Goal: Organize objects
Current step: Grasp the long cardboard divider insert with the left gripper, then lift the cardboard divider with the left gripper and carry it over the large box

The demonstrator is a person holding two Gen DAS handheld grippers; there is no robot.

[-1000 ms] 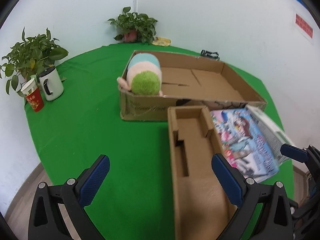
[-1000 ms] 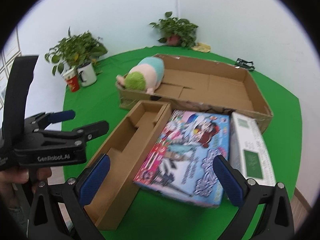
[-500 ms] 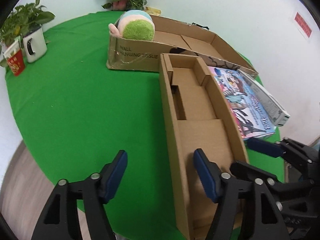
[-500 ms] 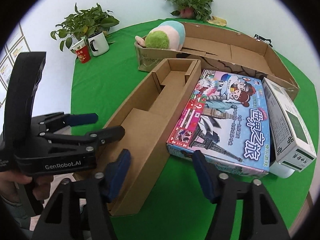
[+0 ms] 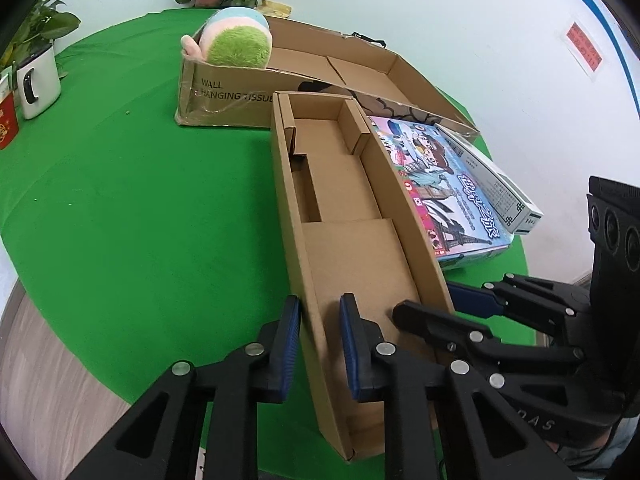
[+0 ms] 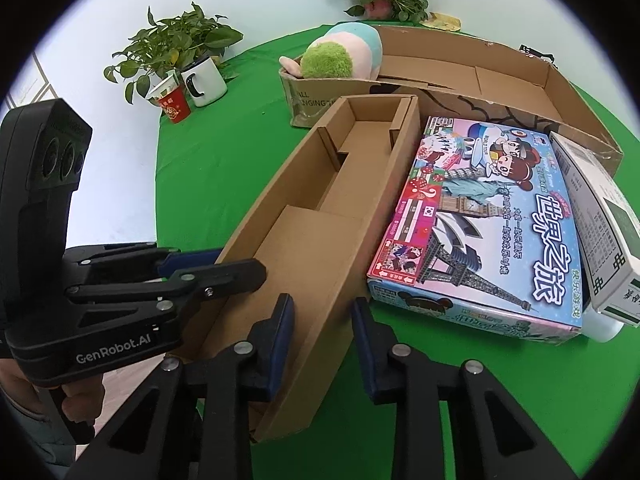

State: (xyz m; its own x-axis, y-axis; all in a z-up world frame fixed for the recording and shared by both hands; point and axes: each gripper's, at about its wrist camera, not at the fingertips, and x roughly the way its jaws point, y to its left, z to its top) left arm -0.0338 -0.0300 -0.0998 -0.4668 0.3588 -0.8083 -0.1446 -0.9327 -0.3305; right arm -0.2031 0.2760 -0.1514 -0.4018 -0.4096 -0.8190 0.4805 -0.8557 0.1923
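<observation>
A long, narrow open cardboard tray (image 5: 344, 240) (image 6: 312, 248) lies on the green table, its near end under both grippers. My left gripper (image 5: 318, 340) (image 6: 216, 266) straddles the tray's left wall. Its jaws are closing: the outer pad lies against the wall and a sliver of gap shows at the inner pad. My right gripper (image 6: 324, 336) (image 5: 440, 308) straddles the right wall. Its jaws are closing too, with small gaps still showing beside the wall. A colourful board game box (image 6: 480, 216) (image 5: 436, 184) lies just right of the tray.
Behind the tray stands a big shallow cardboard box (image 5: 224, 92) (image 6: 552, 80) with a plush toy (image 5: 236, 38) (image 6: 340, 54) in its left end. A white and green carton (image 6: 600, 216) leans on the game box. A white mug (image 6: 204, 80), red cup (image 6: 172, 104) and plants are far left.
Both grippers came down and tipped forward over the tray's near end. Their jaws went from wide open to narrow, each now around one side wall.
</observation>
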